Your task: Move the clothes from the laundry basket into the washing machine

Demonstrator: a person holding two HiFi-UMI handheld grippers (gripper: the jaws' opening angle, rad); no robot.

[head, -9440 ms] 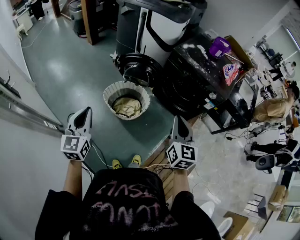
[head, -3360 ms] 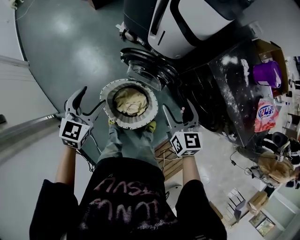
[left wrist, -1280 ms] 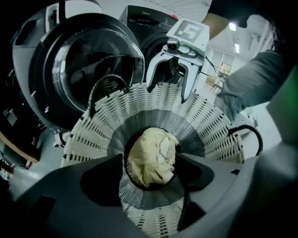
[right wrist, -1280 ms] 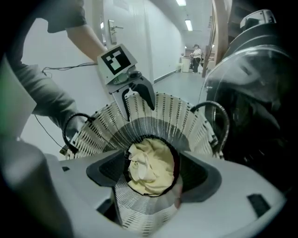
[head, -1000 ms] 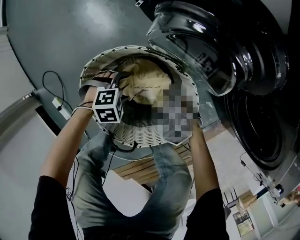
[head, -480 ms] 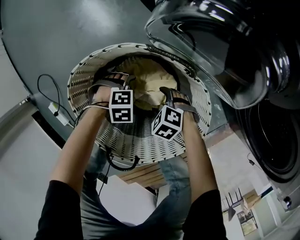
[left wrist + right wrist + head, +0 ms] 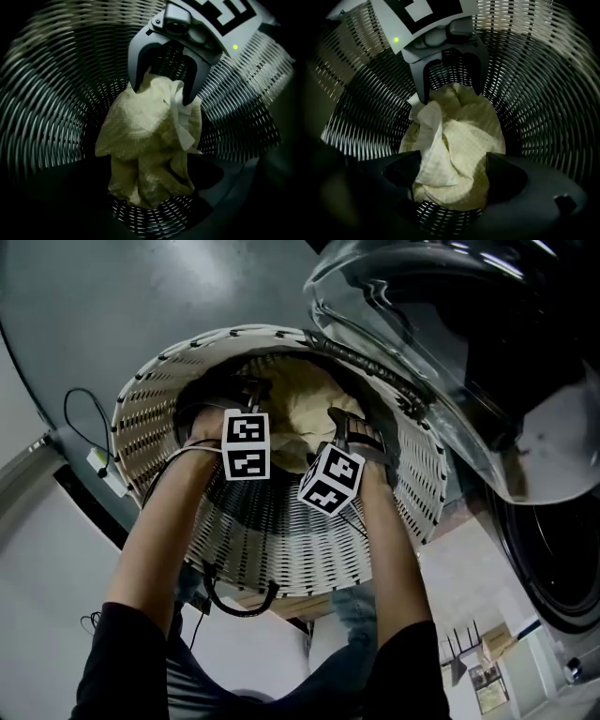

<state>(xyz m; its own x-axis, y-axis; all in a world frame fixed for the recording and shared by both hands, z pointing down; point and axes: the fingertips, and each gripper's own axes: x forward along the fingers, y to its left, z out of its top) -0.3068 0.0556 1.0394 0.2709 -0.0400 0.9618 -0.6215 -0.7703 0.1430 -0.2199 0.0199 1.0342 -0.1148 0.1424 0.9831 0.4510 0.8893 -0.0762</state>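
Note:
A pale yellow cloth (image 7: 302, 418) lies crumpled at the bottom of the white wicker laundry basket (image 7: 150, 409). Both grippers reach steeply down into the basket from opposite sides of the cloth. The jaws of my left gripper (image 7: 230, 404) are opening and stand wide astride the cloth (image 7: 150, 150), not pressing on it; the right gripper view shows this from across the basket, left gripper (image 7: 450, 93). The jaws of my right gripper (image 7: 361, 435) are opening too, and the cloth (image 7: 457, 150) lies between its dark fingers (image 7: 401, 168) without being pinched. The right gripper (image 7: 160, 93) faces the left one.
The washing machine's round glass door (image 7: 422, 343) stands open right beside the basket's far right rim. The dark drum opening (image 7: 562, 559) is at the right edge. A black cable (image 7: 84, 418) and a power strip lie on the grey floor (image 7: 112, 296) to the left.
Both grippers have sunk from the basket's rim down into it, to the cloth. The jaws now stand wider. The head has come closer to the basket.

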